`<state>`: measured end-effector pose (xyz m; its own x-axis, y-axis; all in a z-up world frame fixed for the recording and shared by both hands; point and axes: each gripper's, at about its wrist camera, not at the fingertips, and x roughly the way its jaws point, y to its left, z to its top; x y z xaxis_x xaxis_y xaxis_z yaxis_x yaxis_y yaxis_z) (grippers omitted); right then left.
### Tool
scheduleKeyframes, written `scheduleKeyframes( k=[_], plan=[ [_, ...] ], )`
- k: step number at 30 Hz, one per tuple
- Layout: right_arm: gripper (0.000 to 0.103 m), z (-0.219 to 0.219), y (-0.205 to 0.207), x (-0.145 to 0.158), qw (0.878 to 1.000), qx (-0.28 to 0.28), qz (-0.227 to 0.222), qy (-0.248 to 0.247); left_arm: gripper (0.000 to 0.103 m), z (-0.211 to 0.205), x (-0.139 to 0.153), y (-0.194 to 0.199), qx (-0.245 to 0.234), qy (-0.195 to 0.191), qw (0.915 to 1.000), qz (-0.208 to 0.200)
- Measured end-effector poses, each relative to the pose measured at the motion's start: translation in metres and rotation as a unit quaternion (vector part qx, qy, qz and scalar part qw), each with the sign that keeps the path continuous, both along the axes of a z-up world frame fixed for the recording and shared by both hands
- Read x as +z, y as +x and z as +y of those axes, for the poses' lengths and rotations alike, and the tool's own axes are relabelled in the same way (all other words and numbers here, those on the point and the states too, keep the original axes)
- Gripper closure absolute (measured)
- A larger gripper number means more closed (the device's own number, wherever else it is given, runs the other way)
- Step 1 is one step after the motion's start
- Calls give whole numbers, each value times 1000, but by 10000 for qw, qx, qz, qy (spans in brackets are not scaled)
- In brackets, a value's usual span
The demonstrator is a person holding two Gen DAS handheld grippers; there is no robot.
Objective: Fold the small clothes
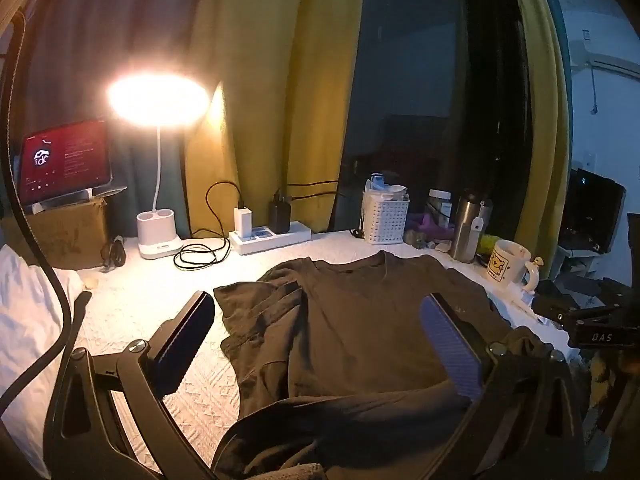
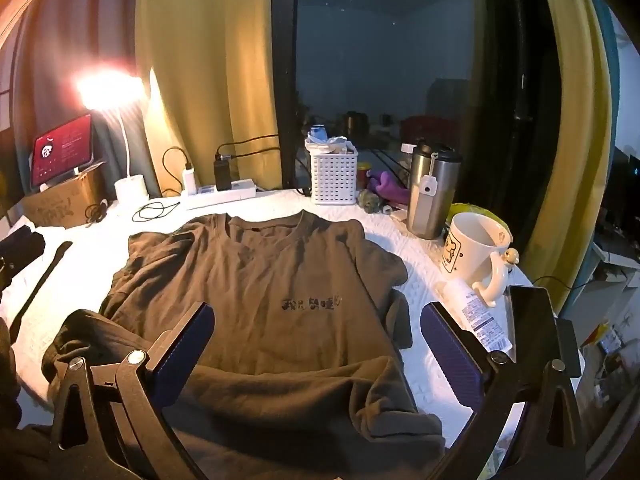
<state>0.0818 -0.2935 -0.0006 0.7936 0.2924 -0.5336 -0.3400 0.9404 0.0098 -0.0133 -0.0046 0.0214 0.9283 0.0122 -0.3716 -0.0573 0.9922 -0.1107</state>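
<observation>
A brown T-shirt (image 2: 276,280) with small dark print on the chest lies spread on the white textured cover (image 2: 404,236), collar toward the window. Its bottom hem is bunched up close to me. In the left wrist view the same T-shirt (image 1: 352,320) has its left sleeve rumpled inward. My left gripper (image 1: 320,328) hovers open over the shirt's left half, nothing between its blue pads. My right gripper (image 2: 318,340) stands open above the shirt's lower right part, also holding nothing.
A white mug (image 2: 476,252) and a steel flask (image 2: 430,192) stand at the right edge, with a white tube (image 2: 476,312) lying beside the mug. Along the window are a white basket (image 2: 334,176), a power strip (image 1: 272,236), a lit lamp (image 1: 158,236), and a tablet (image 1: 64,160).
</observation>
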Motion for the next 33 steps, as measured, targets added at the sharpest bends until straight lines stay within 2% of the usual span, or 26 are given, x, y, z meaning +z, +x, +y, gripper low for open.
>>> scheduleKeyframes(
  k=[5,8,33],
  plan=[
    [0,-3,-5,2,10000,25,13,-14,1,2,1,9,-36,-18,10000,81],
    [0,4,-4,4,10000,59,47,-53,1,-2,-9,-8,-26,56,10000,-62],
    [0,13,-4,3,9999,136,54,-65,1,0,-9,-8,56,45,10000,-24]
  ],
)
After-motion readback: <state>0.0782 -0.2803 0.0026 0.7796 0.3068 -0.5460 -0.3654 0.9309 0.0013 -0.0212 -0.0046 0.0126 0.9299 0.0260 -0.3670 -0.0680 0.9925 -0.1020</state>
